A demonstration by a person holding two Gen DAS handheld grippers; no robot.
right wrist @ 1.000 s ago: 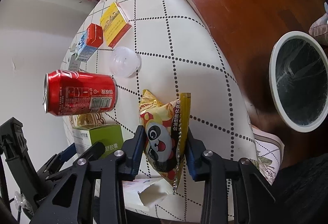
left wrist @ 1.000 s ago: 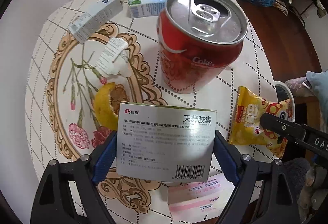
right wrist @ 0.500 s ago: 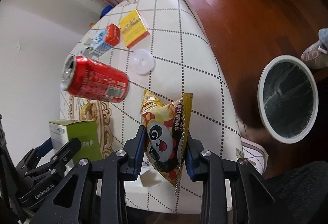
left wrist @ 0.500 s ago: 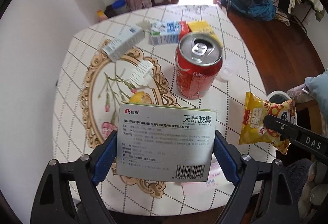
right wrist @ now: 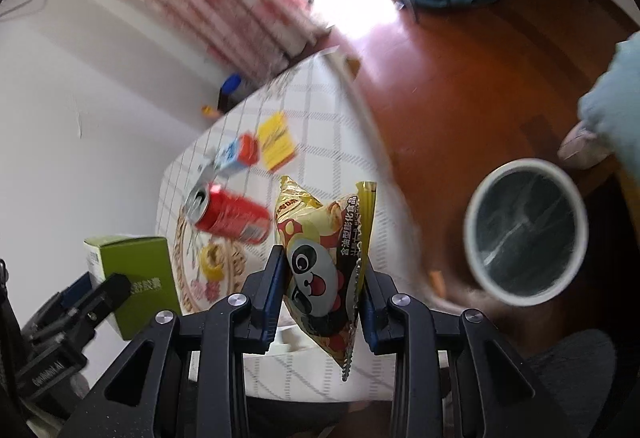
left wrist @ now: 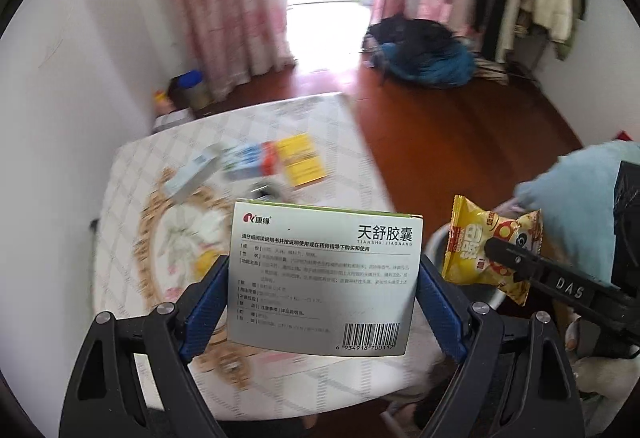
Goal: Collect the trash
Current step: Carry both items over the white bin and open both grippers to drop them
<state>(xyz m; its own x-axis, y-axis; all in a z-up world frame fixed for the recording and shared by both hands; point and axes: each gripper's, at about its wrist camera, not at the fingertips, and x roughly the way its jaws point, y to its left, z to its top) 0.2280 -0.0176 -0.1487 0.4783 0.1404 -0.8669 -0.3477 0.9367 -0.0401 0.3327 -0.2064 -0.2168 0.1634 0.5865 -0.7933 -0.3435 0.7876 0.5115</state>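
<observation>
Left wrist view: the left tool [left wrist: 322,292] was spread wide and clamped on the medicine box [left wrist: 324,280], blue pads flat against both side edges, box held up off the bench [left wrist: 128,205]. The right tool [left wrist: 504,256] showed at the right edge pinching the snack bag [left wrist: 476,242].

Right wrist view: the right tool [right wrist: 322,292] was squeezed narrow on the snack bag [right wrist: 320,262], panda side up, in the air above the bench edge. The trash bin [right wrist: 526,234] sat on the floor to its right, the red can [right wrist: 232,213] on the bench.
</observation>
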